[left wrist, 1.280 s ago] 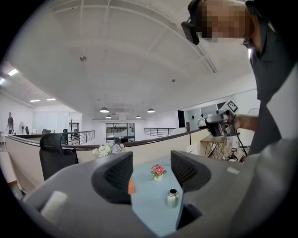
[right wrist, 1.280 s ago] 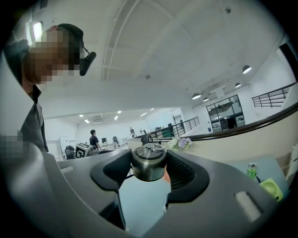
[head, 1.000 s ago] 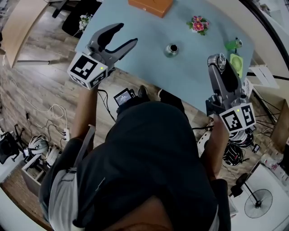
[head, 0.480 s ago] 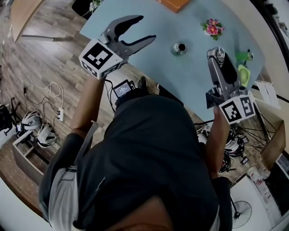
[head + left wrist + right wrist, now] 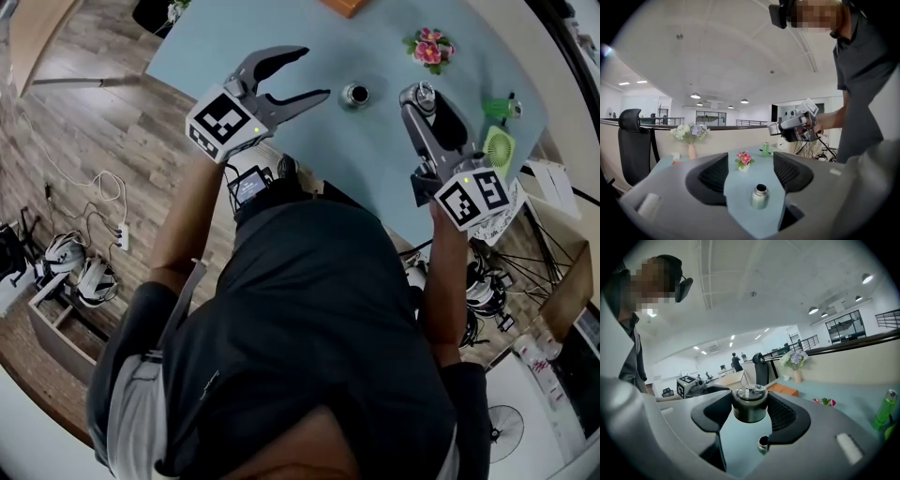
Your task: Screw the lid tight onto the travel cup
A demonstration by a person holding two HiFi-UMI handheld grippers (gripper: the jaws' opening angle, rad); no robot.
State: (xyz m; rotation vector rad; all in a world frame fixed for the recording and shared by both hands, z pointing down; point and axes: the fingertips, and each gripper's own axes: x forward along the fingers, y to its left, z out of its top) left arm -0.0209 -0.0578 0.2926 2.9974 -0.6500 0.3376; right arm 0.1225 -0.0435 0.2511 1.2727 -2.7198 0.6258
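The steel travel cup (image 5: 355,95) stands open-mouthed on the pale blue table (image 5: 281,28). My left gripper (image 5: 314,73) hovers just left of it; its jaws have just been opening and hold nothing. In the left gripper view the cup (image 5: 760,196) stands on the table a little beyond the empty left gripper (image 5: 750,174). My right gripper (image 5: 419,99) is right of the cup, shut on the round metal lid (image 5: 418,95). In the right gripper view the lid (image 5: 750,404) sits between the pads of the right gripper (image 5: 750,409), with the cup (image 5: 762,444) below and beyond.
A small pot of pink flowers (image 5: 428,47) stands behind the cup. A green bottle (image 5: 502,106) and a green fan (image 5: 500,150) are at the table's right. An orange box (image 5: 349,6) lies at the far edge. The near table edge runs under both grippers.
Both grippers have come down and closer to the cup, the left from the left side and the right, still carrying the lid, from the right.
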